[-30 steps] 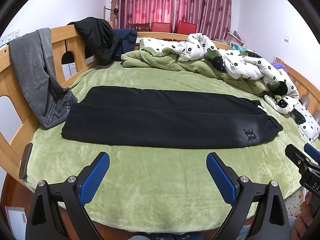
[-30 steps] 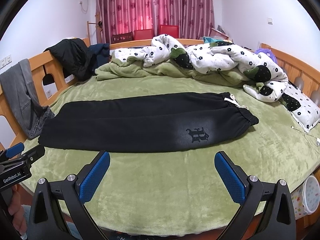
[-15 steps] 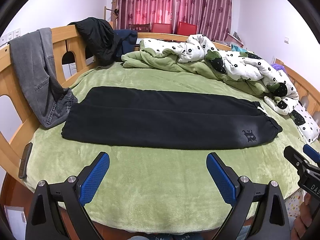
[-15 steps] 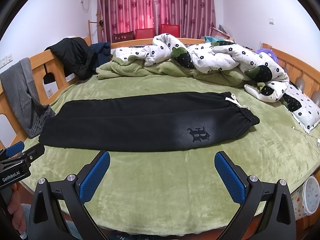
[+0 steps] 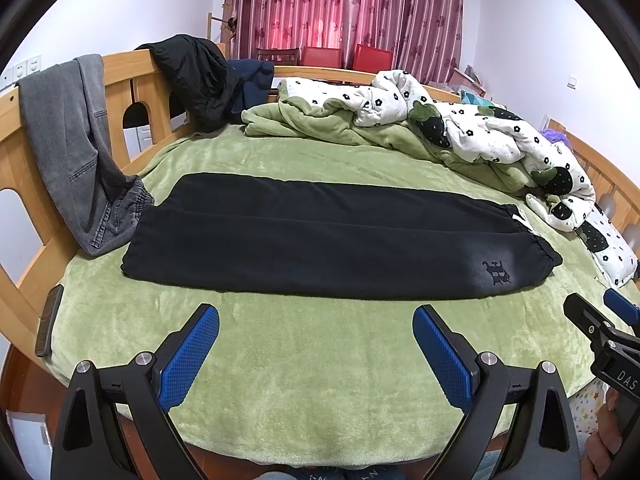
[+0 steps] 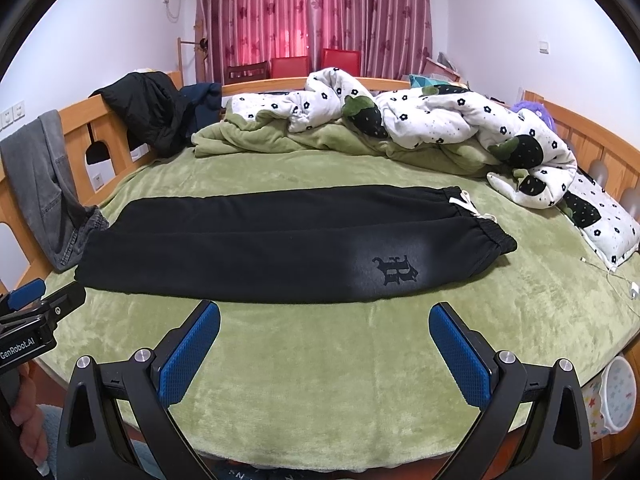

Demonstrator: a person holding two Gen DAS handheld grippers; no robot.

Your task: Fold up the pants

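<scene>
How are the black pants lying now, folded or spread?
Folded once lengthwise: black pants lie flat, one leg stacked on the other, full length.

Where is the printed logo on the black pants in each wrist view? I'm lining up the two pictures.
Left wrist: logo right of centre, near the waistband end of the black pants.
Right wrist: logo just right of centre, above the open gripper.
Shared landmark: grey jeans draped on the bed rail, far left.

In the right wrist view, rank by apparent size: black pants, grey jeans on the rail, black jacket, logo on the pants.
1. black pants
2. grey jeans; nearer the camera, so unsure against the jacket
3. black jacket
4. logo
</scene>
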